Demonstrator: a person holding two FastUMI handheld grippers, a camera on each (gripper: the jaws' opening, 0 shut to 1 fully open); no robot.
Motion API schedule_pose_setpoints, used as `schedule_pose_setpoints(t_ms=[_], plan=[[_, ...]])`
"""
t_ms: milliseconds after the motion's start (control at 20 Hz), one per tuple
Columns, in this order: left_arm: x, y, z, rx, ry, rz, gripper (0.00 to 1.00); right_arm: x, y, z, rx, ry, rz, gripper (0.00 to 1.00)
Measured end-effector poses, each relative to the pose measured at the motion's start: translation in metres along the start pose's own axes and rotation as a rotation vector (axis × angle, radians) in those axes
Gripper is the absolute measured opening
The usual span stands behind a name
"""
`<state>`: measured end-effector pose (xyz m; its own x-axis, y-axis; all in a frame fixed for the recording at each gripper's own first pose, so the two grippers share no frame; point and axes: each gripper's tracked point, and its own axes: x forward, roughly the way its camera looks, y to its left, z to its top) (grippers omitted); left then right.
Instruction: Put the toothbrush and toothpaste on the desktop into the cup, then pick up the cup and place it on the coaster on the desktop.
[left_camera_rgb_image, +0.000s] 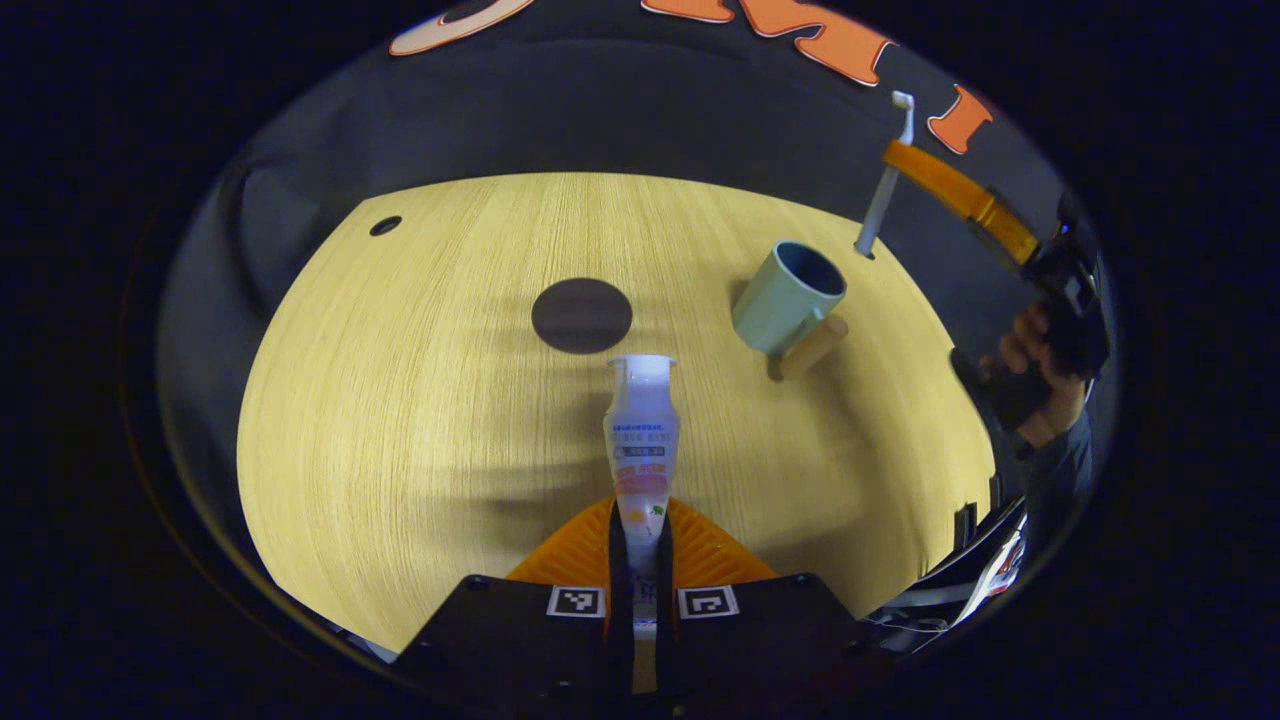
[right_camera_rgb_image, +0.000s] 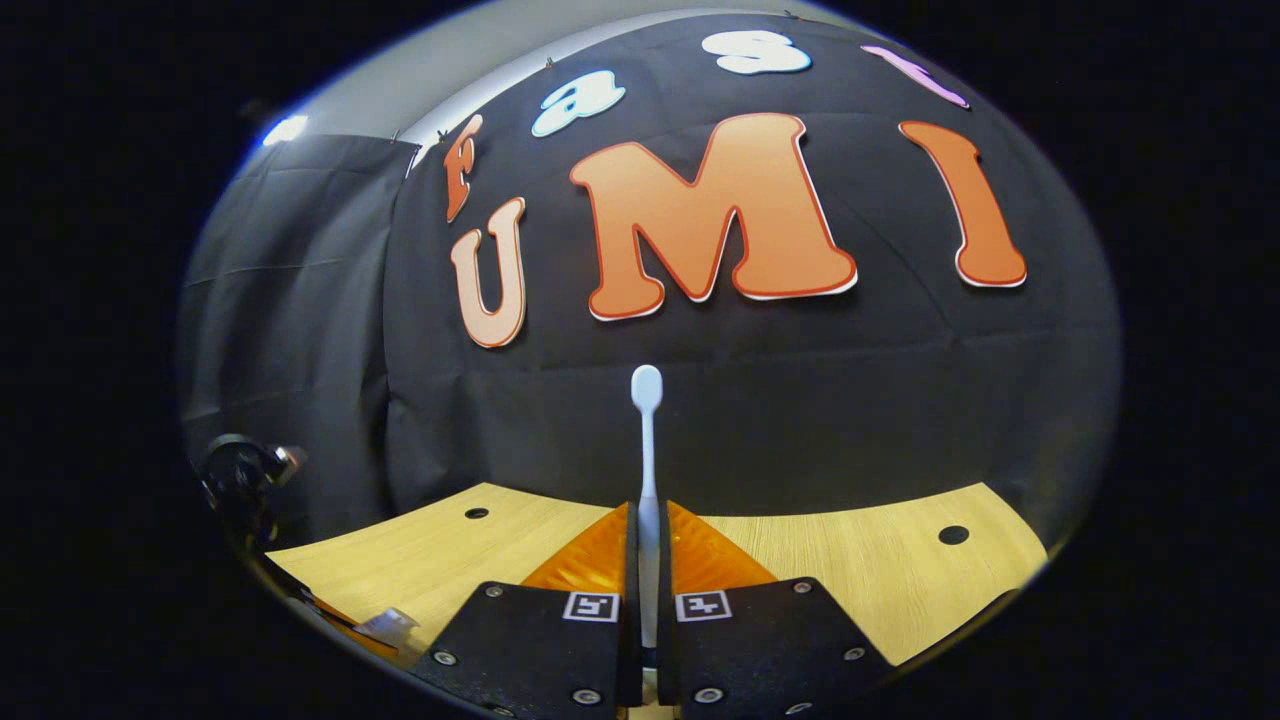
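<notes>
**Both tools loaded, cup lying on its side**

In the left gripper view, the left hand-held gripper (left_camera_rgb_image: 640, 560) has its two orange fingers pressed on the lower end of the toothpaste (left_camera_rgb_image: 641, 440), and the tube sticks straight out towards twelve o'clock, cap end forward, above the wooden counter (left_camera_rgb_image: 400, 420). Just beyond the cap sits the dark round coaster (left_camera_rgb_image: 581, 316). Off at about two o'clock the blue-green cup (left_camera_rgb_image: 790, 297) lies tipped over on the counter, mouth turned up and to the right, wooden handle (left_camera_rgb_image: 812, 348) towards four o'clock.

Beyond the cup, a hand (left_camera_rgb_image: 1040, 385) carries the right hand-held gripper (left_camera_rgb_image: 905, 160), with the toothbrush held above and just past the cup's mouth.

In the right gripper view, the right hand-held gripper's fingers are clamped on the white toothbrush (right_camera_rgb_image: 647, 450), whose rounded end points to twelve o'clock against the black cloth wall (right_camera_rgb_image: 300, 330).
</notes>
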<state>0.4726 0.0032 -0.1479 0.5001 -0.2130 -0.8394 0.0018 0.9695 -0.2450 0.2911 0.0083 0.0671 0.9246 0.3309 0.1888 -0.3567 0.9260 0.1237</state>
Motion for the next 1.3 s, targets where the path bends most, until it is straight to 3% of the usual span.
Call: schedule_pose_setpoints(t_ms=[100, 150, 450, 700, 800, 950, 1100, 1300], plan=[[-0.027, -0.009, 0.009, 0.001, -0.065, 0.000, 0.13, 0.009, -0.004, -0.023, 0.012, 0.015, 0.015, 0.06], [-0.005, -0.006, 0.034, 0.002, -0.088, -0.002, 0.13, 0.012, -0.007, -0.035, 0.017, 0.026, 0.020, 0.07], [-0.036, -0.043, 0.109, 0.047, -0.296, -0.025, 0.12, 0.023, -0.013, -0.080, -0.004, 0.107, 0.033, 0.10], [-0.037, -0.077, 0.171, 0.104, -0.480, -0.061, 0.12, 0.007, -0.021, -0.089, 0.004, 0.187, 0.006, 0.17], [-0.028, -0.093, 0.192, 0.122, -0.547, -0.098, 0.12, -0.012, -0.031, -0.092, 0.014, 0.242, -0.024, 0.27], [-0.013, -0.113, 0.220, 0.128, -0.656, -0.150, 0.12, -0.044, -0.043, -0.100, 0.026, 0.315, -0.064, 0.66], [0.002, -0.131, 0.247, 0.128, -0.762, -0.188, 0.12, -0.078, -0.050, -0.108, 0.033, 0.370, -0.093, 0.83], [0.035, -0.147, 0.254, 0.102, -0.806, -0.263, 0.12, -0.116, -0.061, -0.116, 0.029, 0.434, -0.145, 0.92]])
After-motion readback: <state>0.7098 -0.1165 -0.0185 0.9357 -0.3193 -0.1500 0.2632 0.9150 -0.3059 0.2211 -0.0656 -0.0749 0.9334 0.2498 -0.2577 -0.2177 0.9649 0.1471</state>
